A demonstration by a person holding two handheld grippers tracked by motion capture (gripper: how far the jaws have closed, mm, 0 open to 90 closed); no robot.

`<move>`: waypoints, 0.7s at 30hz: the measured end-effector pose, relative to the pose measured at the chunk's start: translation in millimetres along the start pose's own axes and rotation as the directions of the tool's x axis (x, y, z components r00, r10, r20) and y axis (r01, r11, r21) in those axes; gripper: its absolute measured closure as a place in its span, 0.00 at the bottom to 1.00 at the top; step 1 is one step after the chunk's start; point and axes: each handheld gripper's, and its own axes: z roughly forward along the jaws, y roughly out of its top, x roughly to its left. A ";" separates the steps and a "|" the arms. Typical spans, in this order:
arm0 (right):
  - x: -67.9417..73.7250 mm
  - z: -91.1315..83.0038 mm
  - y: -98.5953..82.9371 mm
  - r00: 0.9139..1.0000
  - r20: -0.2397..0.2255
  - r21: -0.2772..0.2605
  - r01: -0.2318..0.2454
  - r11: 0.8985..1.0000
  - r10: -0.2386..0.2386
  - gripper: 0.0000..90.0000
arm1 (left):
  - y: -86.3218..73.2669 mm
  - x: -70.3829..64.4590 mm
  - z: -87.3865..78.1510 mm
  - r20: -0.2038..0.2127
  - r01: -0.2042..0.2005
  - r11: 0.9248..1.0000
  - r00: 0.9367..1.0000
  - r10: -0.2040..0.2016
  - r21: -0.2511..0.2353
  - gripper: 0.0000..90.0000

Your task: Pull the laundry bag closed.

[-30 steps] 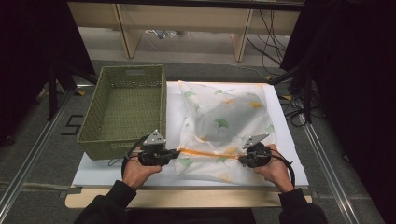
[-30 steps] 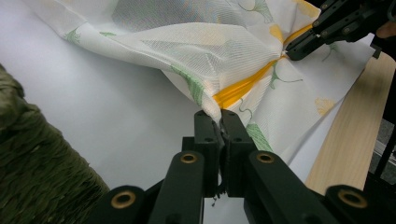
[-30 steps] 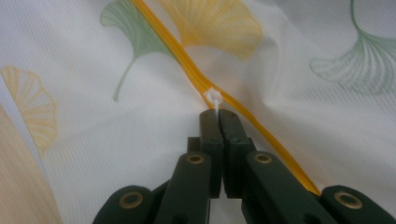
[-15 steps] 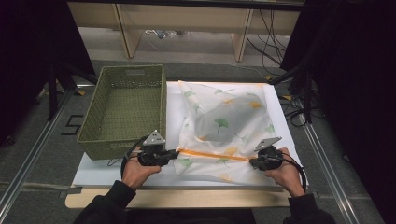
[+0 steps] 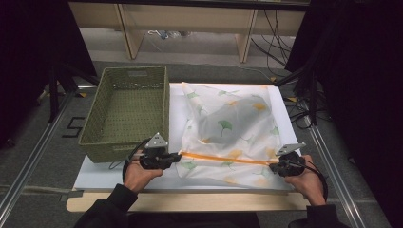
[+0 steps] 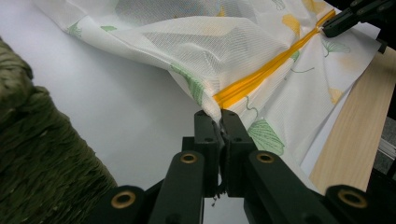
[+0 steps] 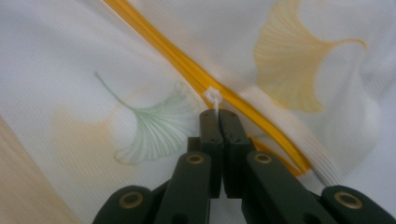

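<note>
Beside the wicker basket (image 5: pixel 127 111), the soft, light mesh laundry bag (image 5: pixel 231 128) lies limp; my left gripper (image 6: pixel 219 122) clenches its corner, my right gripper (image 7: pixel 218 116) clenches the small zipper pull (image 7: pixel 212 96).

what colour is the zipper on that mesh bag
Orange-yellow; the zipper on the white leaf-print mesh bag shows best in the right gripper view.
</note>
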 end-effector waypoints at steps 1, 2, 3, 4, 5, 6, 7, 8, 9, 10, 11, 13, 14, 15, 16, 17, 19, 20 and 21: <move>-0.7 -1.3 -1.9 1.000 -0.001 0.007 -0.014 1.000 0.014 1.00 | -0.3 -0.1 0.1 0.000 0.004 1.000 1.000 -0.004 0.000 0.96; -3.4 -2.2 -3.2 1.000 0.005 0.005 0.003 1.000 -0.003 1.00 | -0.5 -0.1 0.2 -0.003 0.001 1.000 1.000 -0.001 -0.001 0.96; -4.0 -3.3 -5.3 1.000 0.013 0.006 -0.014 1.000 0.014 1.00 | -0.7 -0.1 0.2 -0.005 0.001 1.000 1.000 -0.001 -0.002 0.96; -4.0 -3.3 -5.3 1.000 0.013 0.006 -0.014 1.000 0.014 1.00 | -0.7 -0.1 0.2 -0.005 0.001 1.000 1.000 -0.001 -0.002 0.96; -6.9 -3.4 -8.7 0.999 0.038 -0.012 -0.005 1.000 0.005 1.00 | -0.9 0.0 0.1 -0.006 0.001 1.000 1.000 -0.001 -0.001 0.96; -6.6 -4.8 -10.0 0.999 0.026 -0.004 -0.030 1.000 0.030 1.00 | -1.4 -0.4 0.4 -0.009 0.010 1.000 1.000 -0.010 -0.002 0.96; -9.1 -7.0 -11.5 0.999 0.033 0.012 -0.013 1.000 0.012 1.00 | -1.3 0.8 -0.1 -0.003 -0.001 1.000 1.000 0.001 0.007 0.96; -8.8 -9.0 -12.1 0.999 0.029 0.020 -0.039 0.999 0.039 1.00 | -1.5 0.5 0.3 -0.010 0.001 1.000 1.000 -0.001 0.005 0.96; -8.8 -7.8 -13.7 0.998 0.054 0.002 -0.035 0.999 0.035 1.00 | -1.5 0.5 0.5 -0.009 0.000 1.000 1.000 0.000 0.008 0.96; -8.8 -7.8 -13.7 0.998 0.054 0.002 -0.035 0.999 0.035 1.00 | -1.5 0.5 0.5 -0.009 0.000 1.000 1.000 0.000 0.008 0.96; -11.0 -9.7 -16.7 0.998 0.054 0.002 -0.034 0.999 0.034 1.00 | -1.5 0.5 0.6 -0.008 -0.004 1.000 1.000 0.004 0.009 0.96; -12.5 -12.9 -18.7 0.997 0.059 0.017 -0.041 0.999 0.040 1.00 | -1.6 0.7 0.2 -0.010 -0.008 1.000 1.000 0.008 0.010 0.96; -12.5 -12.9 -18.7 0.997 0.059 0.017 -0.041 0.999 0.040 1.00 | -1.6 0.7 0.2 -0.010 -0.008 1.000 1.000 0.008 0.010 0.96; -14.5 -13.7 -22.3 0.996 0.072 -0.001 -0.047 0.999 0.047 1.00 | -1.7 0.5 0.1 -0.011 -0.004 1.000 1.000 0.004 0.009 0.96; -15.0 -14.8 -23.4 0.996 0.079 -0.001 -0.048 0.999 0.048 1.00 | -1.7 0.5 0.1 -0.011 -0.004 1.000 1.000 0.004 0.010 0.96; -15.0 -14.8 -23.4 0.996 0.079 -0.001 -0.048 0.999 0.048 1.00 | -1.7 0.5 0.1 -0.011 -0.004 1.000 1.000 0.004 0.010 0.96; -17.9 -18.1 -28.0 0.994 0.072 -0.002 -0.080 0.997 0.080 1.00 | -2.2 0.5 0.4 -0.015 0.003 1.000 1.000 -0.003 0.009 0.96; -17.9 -18.1 -28.0 0.994 0.072 -0.002 -0.080 0.997 0.080 1.00 | -2.2 0.5 0.4 -0.015 0.003 1.000 1.000 -0.003 0.009 0.96; -21.2 -21.0 -31.7 0.994 0.081 0.009 -0.077 0.997 0.076 1.00 | -2.4 1.6 -1.0 -0.017 -0.005 1.000 1.000 0.006 0.021 0.96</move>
